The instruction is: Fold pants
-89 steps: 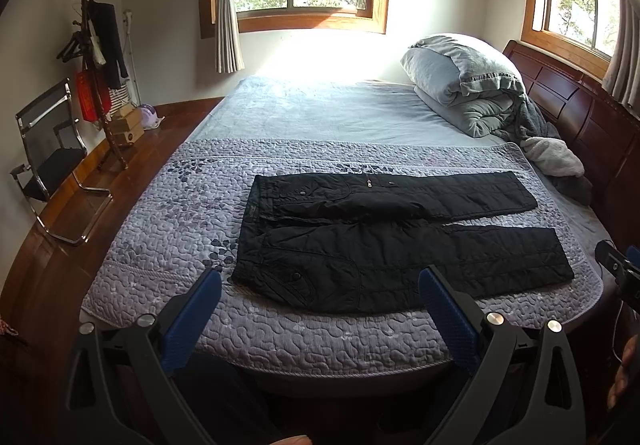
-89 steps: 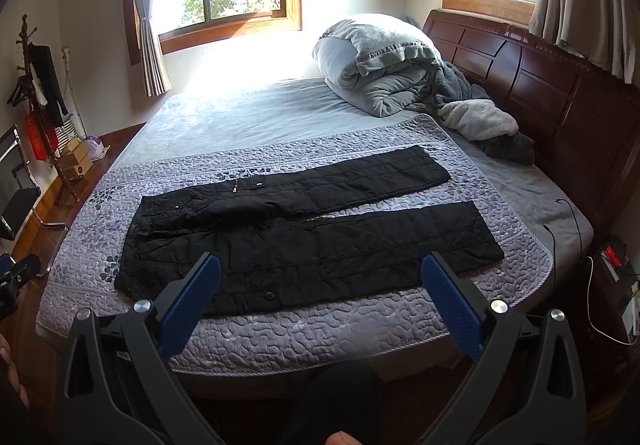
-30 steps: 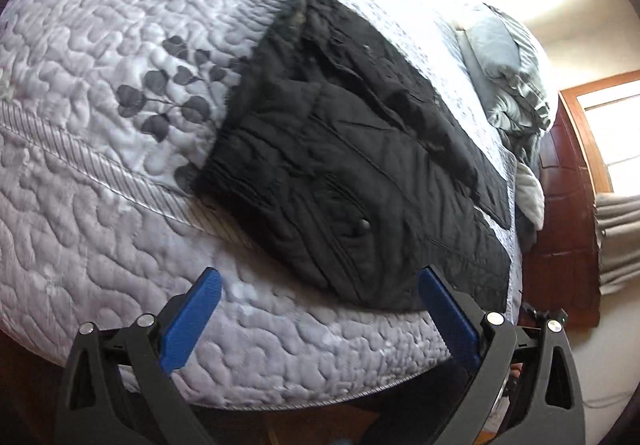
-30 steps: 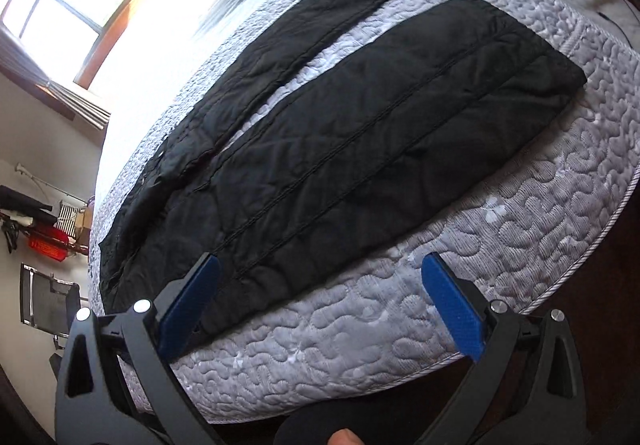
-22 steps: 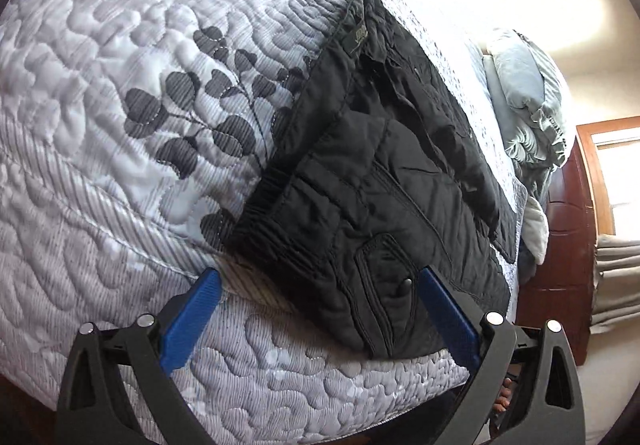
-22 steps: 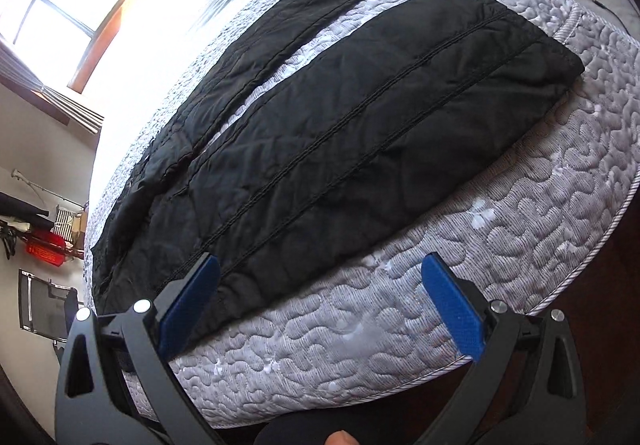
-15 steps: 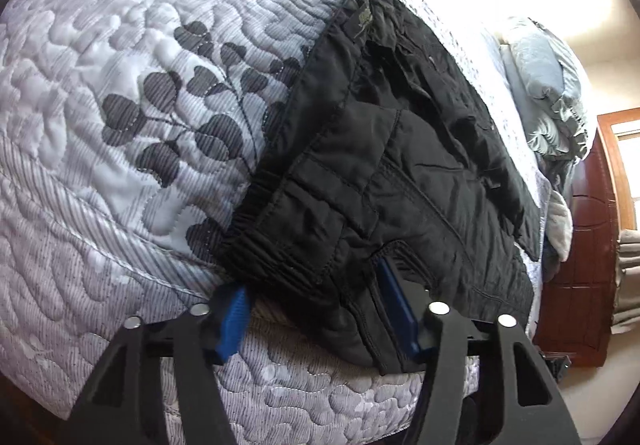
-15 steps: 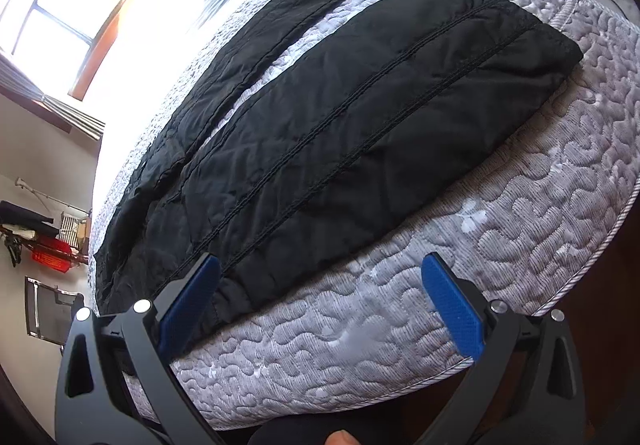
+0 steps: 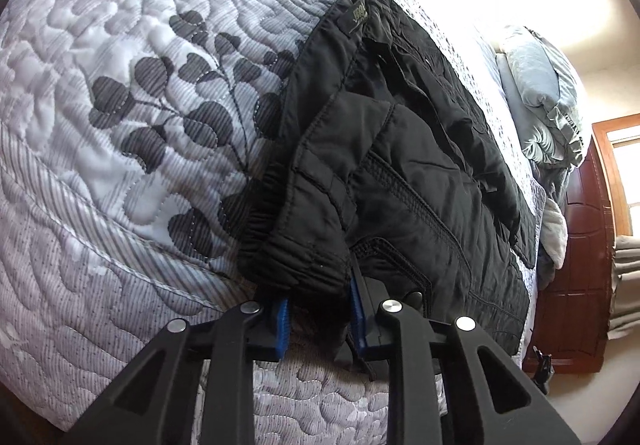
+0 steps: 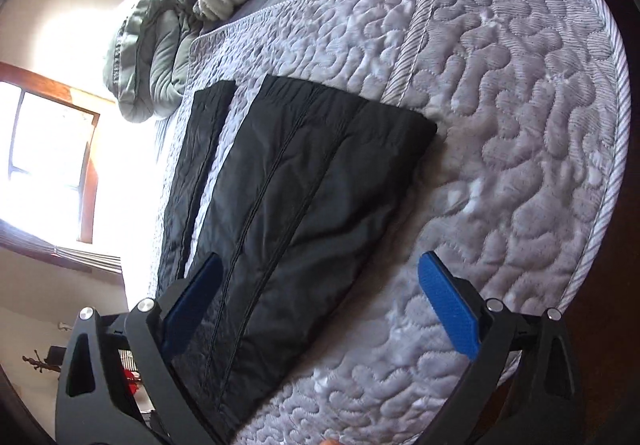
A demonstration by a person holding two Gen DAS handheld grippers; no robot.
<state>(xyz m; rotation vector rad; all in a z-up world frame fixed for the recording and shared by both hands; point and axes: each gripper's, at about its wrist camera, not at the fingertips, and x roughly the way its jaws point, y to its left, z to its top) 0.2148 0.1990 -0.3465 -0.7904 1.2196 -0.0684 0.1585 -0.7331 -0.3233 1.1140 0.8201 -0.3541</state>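
Black quilted pants (image 9: 400, 173) lie flat on the grey quilted bedspread (image 9: 100, 85), waist toward me in the left wrist view. My left gripper (image 9: 320, 321) is shut on the near corner of the waistband, which bunches between its blue pads (image 9: 282, 321). In the right wrist view the two pant legs (image 10: 296, 205) run away from me, with the hem of the near leg (image 10: 352, 105) at the far end. My right gripper (image 10: 320, 309) is open and empty over the near leg, one pad above the fabric and one pad (image 10: 448, 309) above the bedspread (image 10: 520, 125).
A pile of grey bedding and pillows (image 9: 548, 101) lies at the head of the bed, also in the right wrist view (image 10: 160, 45). A dark wooden headboard (image 9: 584, 245) stands beyond it. A window (image 10: 44, 165) is on the far wall. The bed edge (image 10: 616, 149) curves close on the right.
My left gripper has moved in to the waistband corner and closed on it. My right gripper has swung toward the leg end and stayed open.
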